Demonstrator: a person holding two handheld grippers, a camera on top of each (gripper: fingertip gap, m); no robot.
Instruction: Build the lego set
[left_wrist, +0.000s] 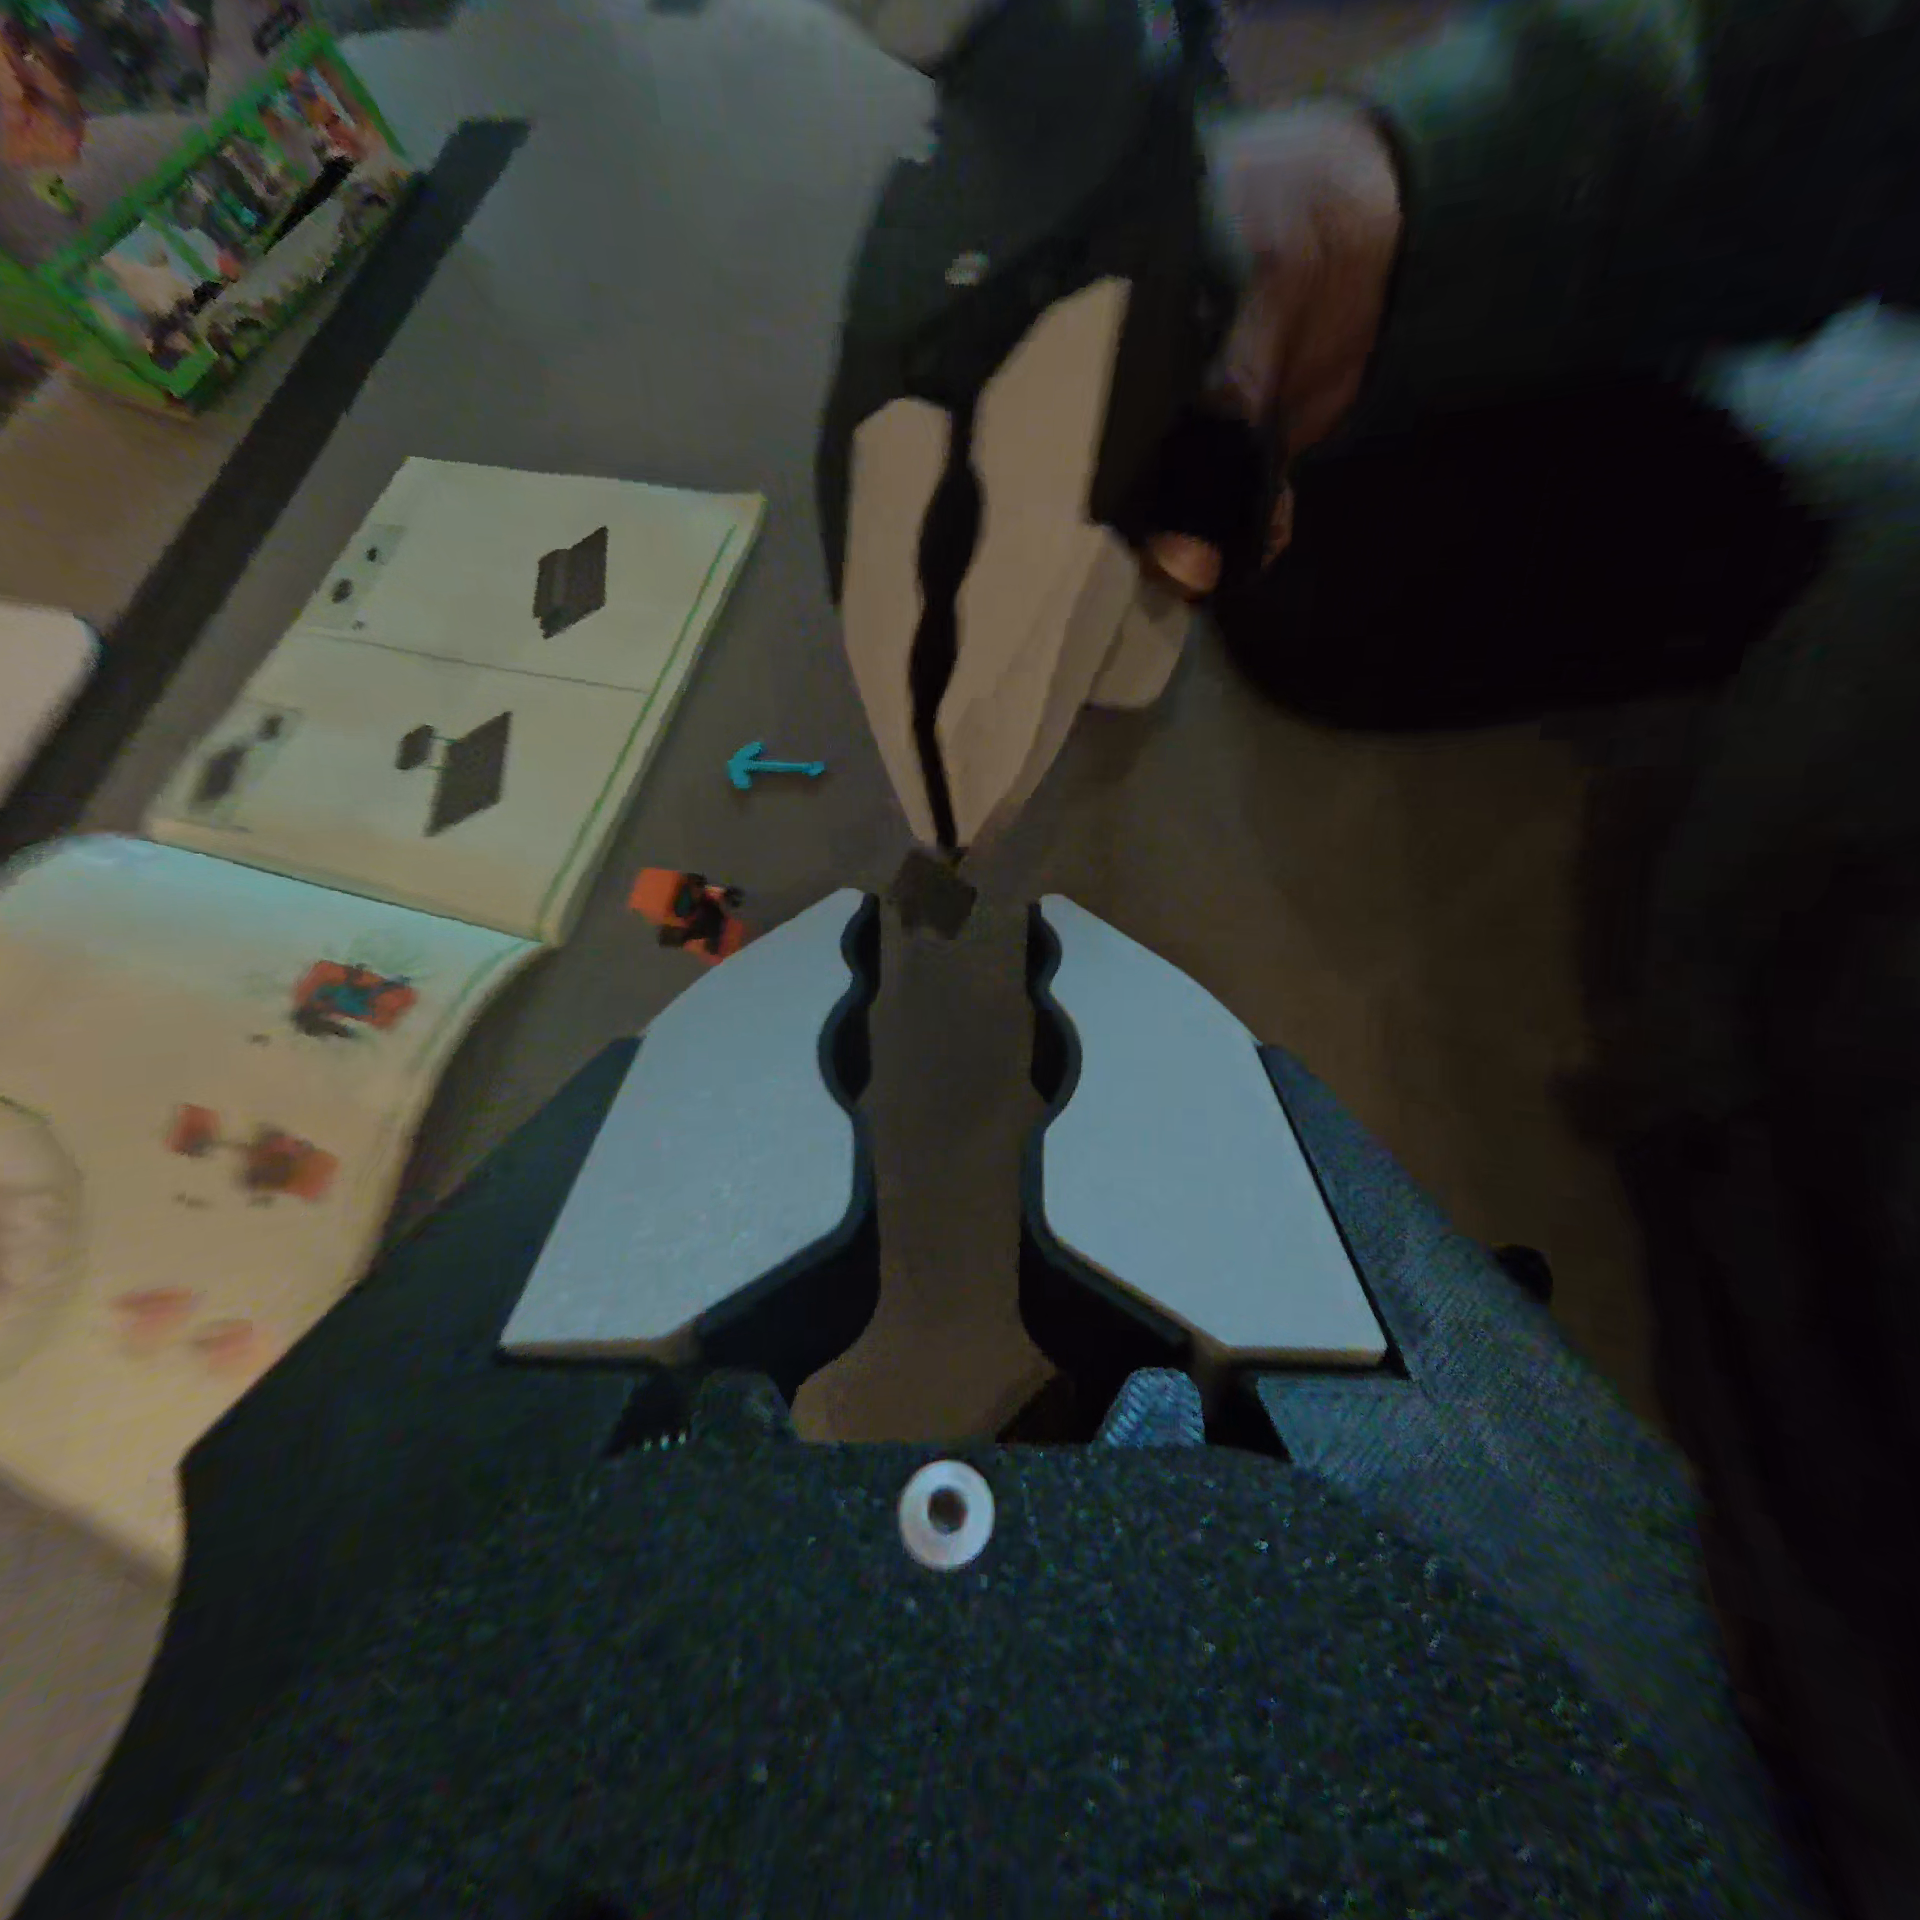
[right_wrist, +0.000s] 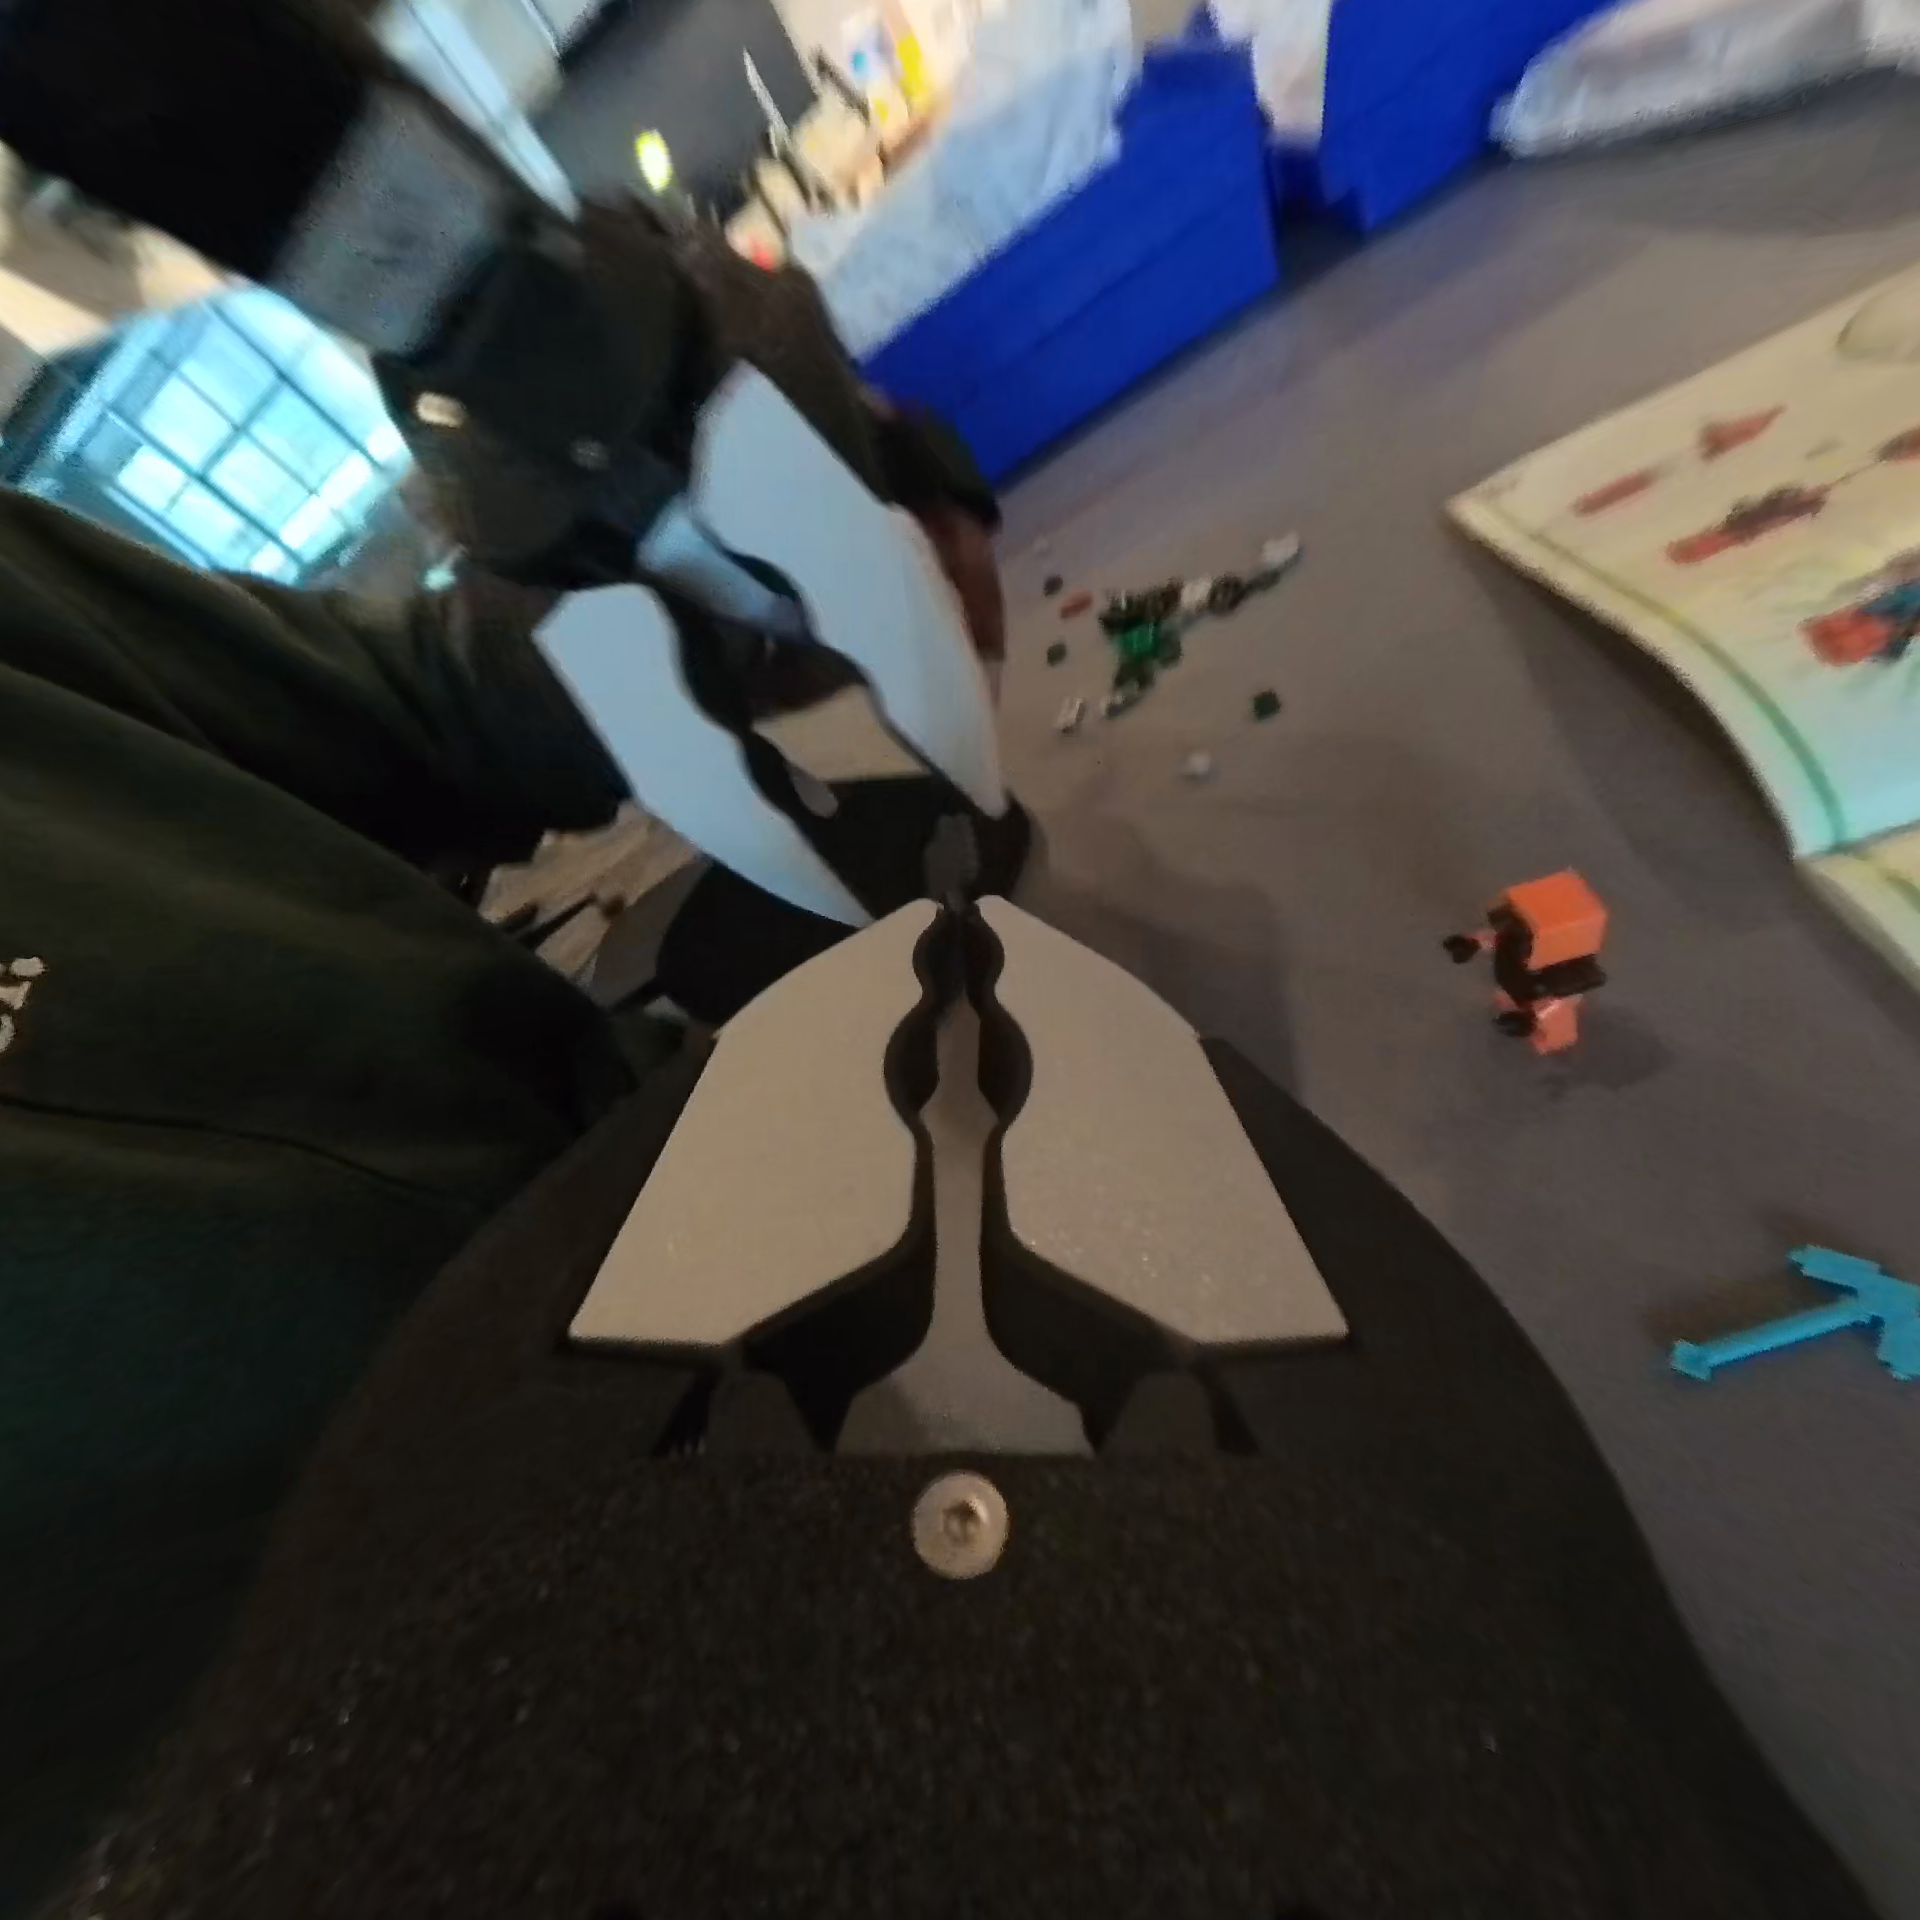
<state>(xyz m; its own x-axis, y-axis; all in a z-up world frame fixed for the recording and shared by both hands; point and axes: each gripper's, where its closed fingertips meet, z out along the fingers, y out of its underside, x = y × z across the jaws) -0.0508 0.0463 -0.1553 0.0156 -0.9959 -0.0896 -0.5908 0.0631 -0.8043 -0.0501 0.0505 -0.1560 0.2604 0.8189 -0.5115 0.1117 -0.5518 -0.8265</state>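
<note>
While the two grippers meet tip to tip above the grey floor (left_wrist: 644, 312), we take the scene from its biggest parts down. An open booklet (left_wrist: 447, 686) lies to the left in the left wrist view, with a green box (left_wrist: 177, 239) far left behind it; blue bins (right_wrist: 1091, 260) stand far off in the right wrist view.

Our right gripper (right_wrist: 958, 914) has its fingers together, pinched on a small dark piece (left_wrist: 935, 894) that sticks out past the tips. Our left gripper (left_wrist: 951, 914) has its fingers apart, and the piece sits just at the mouth of the gap; we cannot tell whether it touches either finger yet.

On the floor, an orange figure (right_wrist: 1538, 966) stands near right in the right wrist view, a teal pickaxe (right_wrist: 1808, 1320) lies nearer still, and loose bricks (right_wrist: 1153, 634) are scattered farther off.

We judge the step in hand to be a handover or a regrip of the piece between the grippers. To do it well, we should bring the piece squarely between the left fingers, flat faces against the pads, and close the left firmly before the right lets go. The piece is tiny, so a skewed grip could flick it onto the floor.
</note>
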